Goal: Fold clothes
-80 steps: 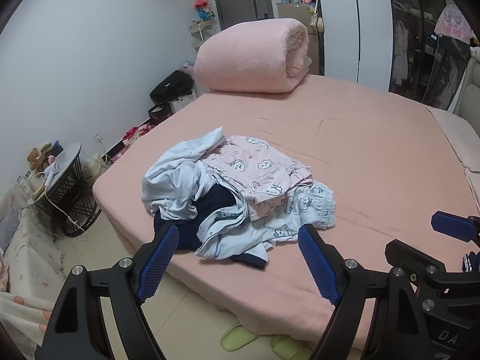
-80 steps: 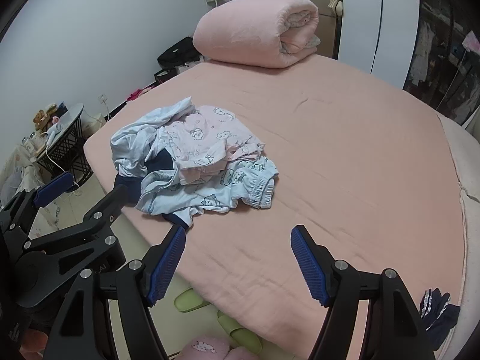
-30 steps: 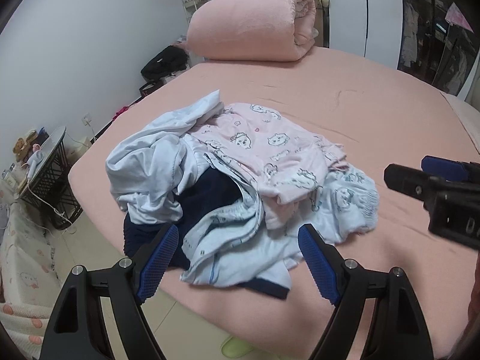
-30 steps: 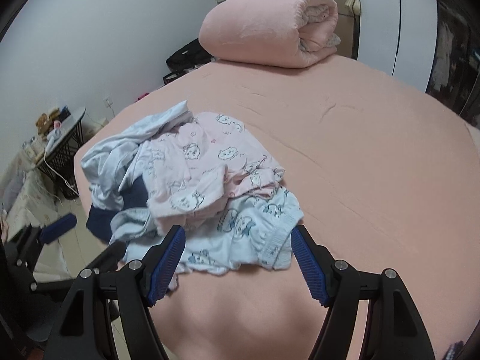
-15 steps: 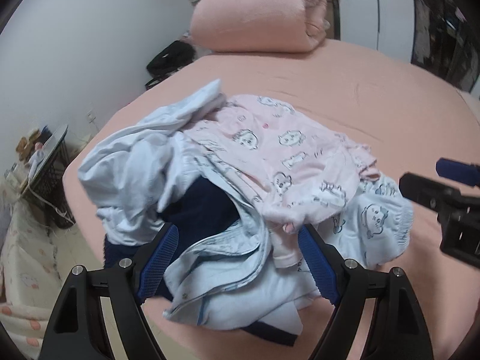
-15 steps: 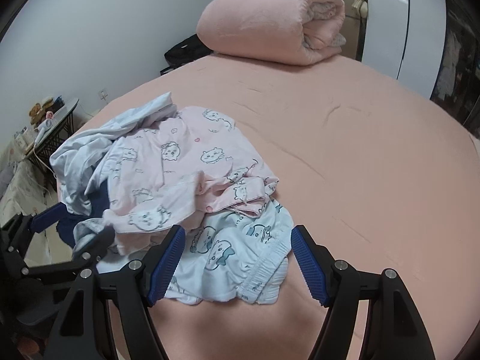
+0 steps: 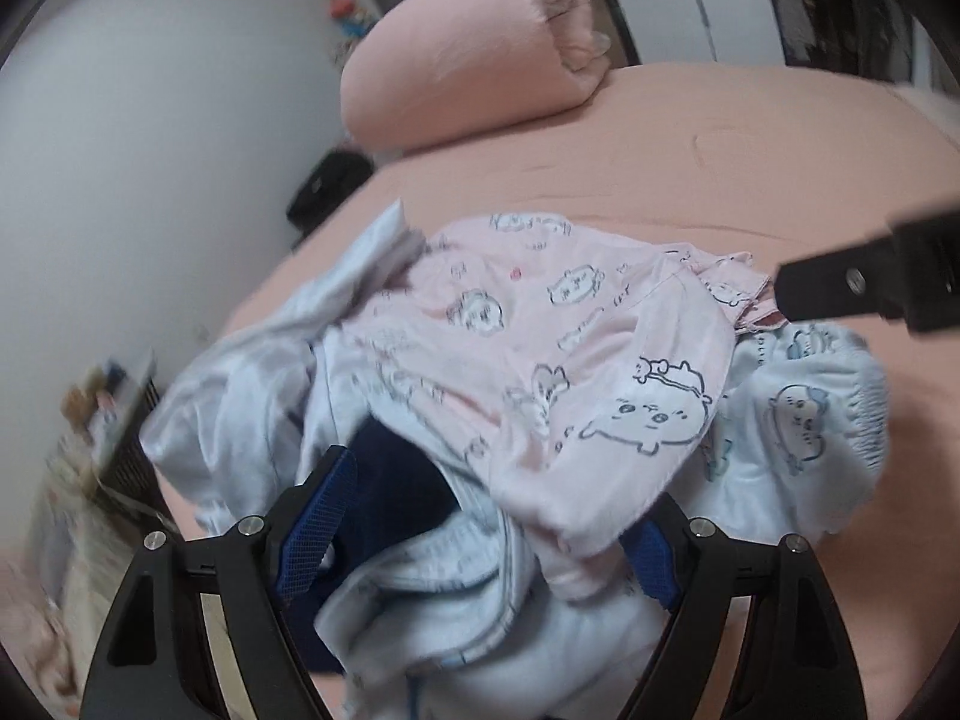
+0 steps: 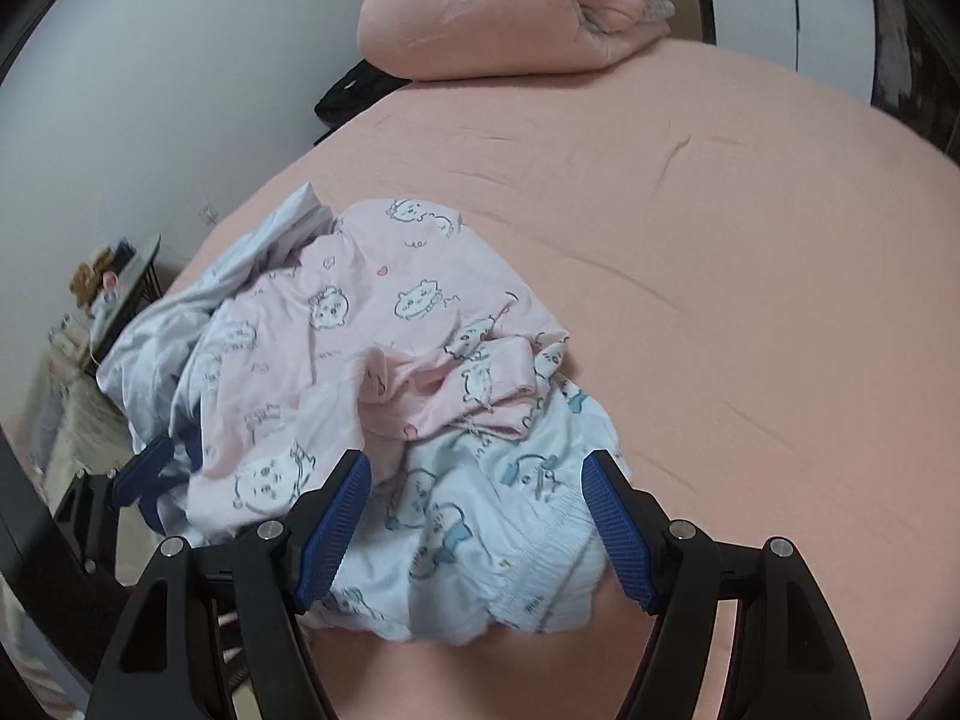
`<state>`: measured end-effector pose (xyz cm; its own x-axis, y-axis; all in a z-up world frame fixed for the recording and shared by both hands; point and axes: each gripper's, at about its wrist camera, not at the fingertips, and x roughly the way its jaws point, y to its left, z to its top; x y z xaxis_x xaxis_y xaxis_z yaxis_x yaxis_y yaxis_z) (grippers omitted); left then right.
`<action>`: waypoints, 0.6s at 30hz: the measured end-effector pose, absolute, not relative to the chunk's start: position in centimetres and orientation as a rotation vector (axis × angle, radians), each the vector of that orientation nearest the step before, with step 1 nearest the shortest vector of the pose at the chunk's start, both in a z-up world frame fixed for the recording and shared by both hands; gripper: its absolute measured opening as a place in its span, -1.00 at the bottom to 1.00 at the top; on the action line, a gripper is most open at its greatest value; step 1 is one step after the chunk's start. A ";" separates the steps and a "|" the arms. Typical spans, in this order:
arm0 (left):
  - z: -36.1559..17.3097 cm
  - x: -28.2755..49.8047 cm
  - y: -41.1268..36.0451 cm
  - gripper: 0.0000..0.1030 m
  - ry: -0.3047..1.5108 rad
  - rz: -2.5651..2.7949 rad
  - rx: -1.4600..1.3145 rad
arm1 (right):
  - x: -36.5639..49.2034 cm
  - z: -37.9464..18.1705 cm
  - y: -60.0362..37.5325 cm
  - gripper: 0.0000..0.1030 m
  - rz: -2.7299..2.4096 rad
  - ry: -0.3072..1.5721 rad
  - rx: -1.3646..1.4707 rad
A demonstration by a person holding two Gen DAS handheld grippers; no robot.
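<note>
- The clothes pile (image 8: 372, 372) lay crumpled at the bed's (image 8: 750, 276) near left corner, none of it folded; the sheet's far stretch and right side lay bare, which I judge left room to spread a garment flat.
- A pink printed top (image 7: 540, 348) lay uppermost, draped over a pale blue printed garment (image 8: 480, 516) and a dark navy piece (image 7: 396, 480), so it would likely come away most easily.
- The left gripper (image 7: 480, 534) was low in the pile's near-left side, fingers spread wide, with the pink hem and blue cloth bunched between them but not pinched.
- The right gripper (image 8: 474, 522) hovered over the blue garment's elastic edge near the bed's front edge, fingers likewise spread, clamping nothing.
- A rolled pink quilt (image 8: 504, 6) sat at the far edge, well apart from the pile.
</note>
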<state>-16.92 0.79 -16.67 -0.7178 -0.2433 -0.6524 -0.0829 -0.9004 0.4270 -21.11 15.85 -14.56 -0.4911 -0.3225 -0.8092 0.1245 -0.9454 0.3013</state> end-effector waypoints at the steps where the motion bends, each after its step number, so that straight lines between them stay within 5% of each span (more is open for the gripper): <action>1: -16.8 -17.0 1.1 0.59 -0.725 -2.747 1.117 | -21.3 -14.7 15.9 0.41 -2.478 -0.314 1.417; 8: -16.4 -17.6 2.4 0.59 -0.860 -2.840 1.055 | -22.1 -16.2 17.0 0.41 -2.387 -0.489 1.460; 18: -18.0 -22.3 2.7 0.59 -0.724 -2.909 1.344 | -22.8 -17.5 19.3 0.41 -2.268 -0.790 1.487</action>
